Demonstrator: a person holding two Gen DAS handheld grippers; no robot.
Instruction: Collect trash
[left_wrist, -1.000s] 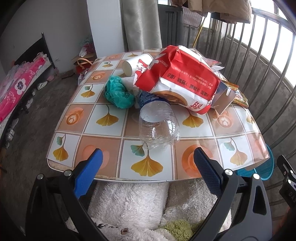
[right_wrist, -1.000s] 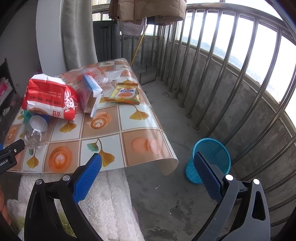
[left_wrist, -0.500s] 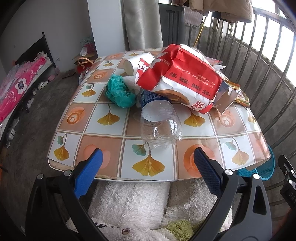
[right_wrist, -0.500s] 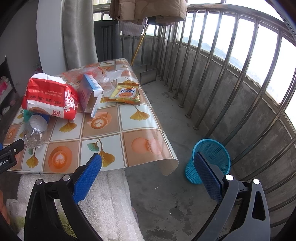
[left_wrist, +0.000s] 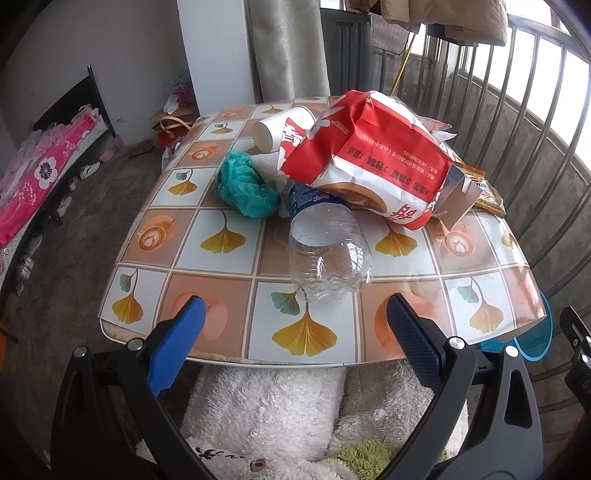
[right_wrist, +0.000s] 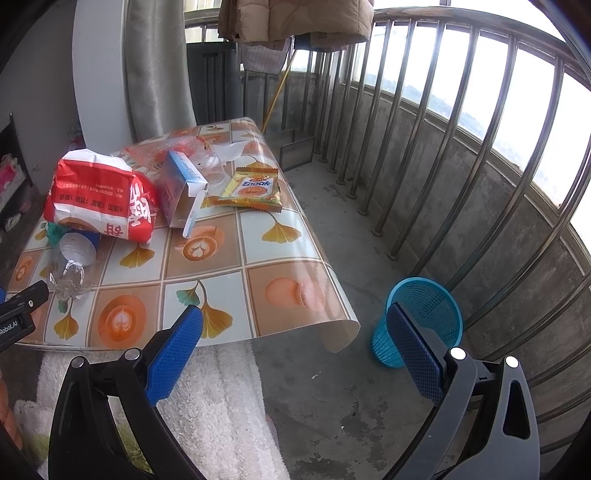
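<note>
While uncollected, crumpled clear bottle (left_wrist: 328, 254)

We see our left gripper (left_wrist: 295, 317) built from two glossy black plastic arms, each tipped with a long blue pad (left_wrist: 176, 345) of fine cross-hatched texture and pinned with round silver screws (left_wrist: 457, 343) near the pad's base. Our right gripper (right_wrist: 295, 328) has the same make: black arms with rounded triangular cut-outs, blue textured pads (right_wrist: 413, 354), and paired silver screw heads. At the left edge of the right wrist view, a black block of the left gripper bears white lettering (right_wrist: 9, 328) reading "Robot.AI".
</note>
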